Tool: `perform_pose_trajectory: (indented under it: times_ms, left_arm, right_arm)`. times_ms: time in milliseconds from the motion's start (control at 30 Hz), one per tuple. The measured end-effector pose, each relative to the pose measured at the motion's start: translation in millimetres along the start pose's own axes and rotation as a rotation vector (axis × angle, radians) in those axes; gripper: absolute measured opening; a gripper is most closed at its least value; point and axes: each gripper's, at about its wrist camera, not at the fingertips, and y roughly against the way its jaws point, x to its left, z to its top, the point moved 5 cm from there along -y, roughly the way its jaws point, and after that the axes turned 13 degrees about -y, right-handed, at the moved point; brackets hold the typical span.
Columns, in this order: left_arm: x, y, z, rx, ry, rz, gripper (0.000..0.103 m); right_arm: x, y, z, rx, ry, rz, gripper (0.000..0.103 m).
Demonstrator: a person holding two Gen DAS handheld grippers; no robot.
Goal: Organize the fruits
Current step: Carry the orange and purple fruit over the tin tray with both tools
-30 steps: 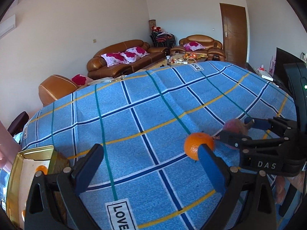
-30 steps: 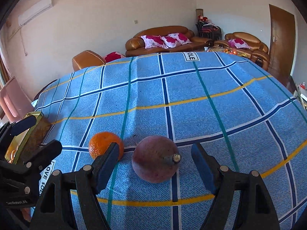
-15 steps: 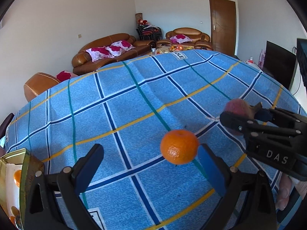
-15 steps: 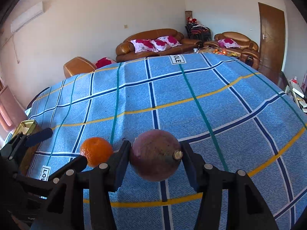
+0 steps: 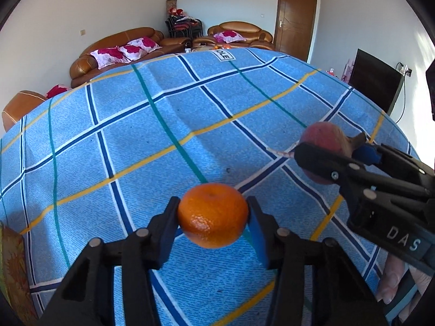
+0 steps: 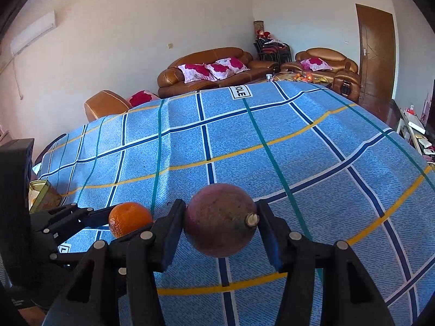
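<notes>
- A gold-rimmed tray sits at the left edge of the worktop; only its corner shows, and what lies in it cannot be made out. In the left wrist view just a patterned sliver of the tray shows at the frame's left border.
- The worktop is covered by a blue checked cloth with dark blue, white, yellow and green lines and a small printed label near its far edge.
- The left tool is closed on the orange: both pads press its sides. The fruit is round, slightly flattened, bright orange with a dimpled glossy skin and a small stem pit on top.
- From the right wrist view the same orange shows to the left, held between the fingers of the left tool, near the tray's corner.
- The right tool is clamped on the purple fruit: the pads touch it on both sides. It is round, larger than the orange, dull purplish-brown with a mottled, matte skin and a short pale cut stem pointing toward the right pad.
- In the left wrist view the purple fruit is partly hidden behind the black fingers of the right tool, to the right of and beyond the orange; the two fruits are apart.
- Whether either fruit touches the cloth cannot be told.
- Brown leather sofas with pink floral cushions stand against the far wall, beside a wooden door.
</notes>
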Motion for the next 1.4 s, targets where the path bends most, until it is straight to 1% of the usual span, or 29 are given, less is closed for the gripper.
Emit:
perform_pose_trajectory:
  times_ms: [300, 533, 633, 767, 1000, 1400]
  left_arm:
    - [23.7, 34.6, -10.4, -0.115, 0.07, 0.08, 0.05]
    - [29.2, 54.4, -15.5, -0.187, 0.077, 0.116, 0.05]
    - [28.9, 60.5, -17.0, -0.203, 0.07, 0.138, 0.05]
    - [29.4, 68.0, -19.4, -0.232, 0.069, 0.146, 0.05]
    - [29.0, 77.6, -23.4, -0.262, 0.065, 0.172, 0.05]
    - [33.8, 89.0, -30.5, -0.299, 0.096, 0.199, 0.05]
  right_arm:
    - [19.1, 3.6, -4.8, -0.012, 0.101, 0.031, 0.055]
    - [33.7, 13.9, -9.2, -0.057, 0.177, 0.07, 0.055]
    - [38.4, 20.7, -10.4, -0.089, 0.202, 0.083, 0.055]
    - [44.6, 28.6, -12.1, -0.128, 0.234, 0.093, 0.055]
    - [54.6, 36.3, -16.3, -0.165, 0.291, 0.111, 0.055]
    - [57.0, 48.8, -18.3, -0.222, 0.305, 0.135, 0.055]
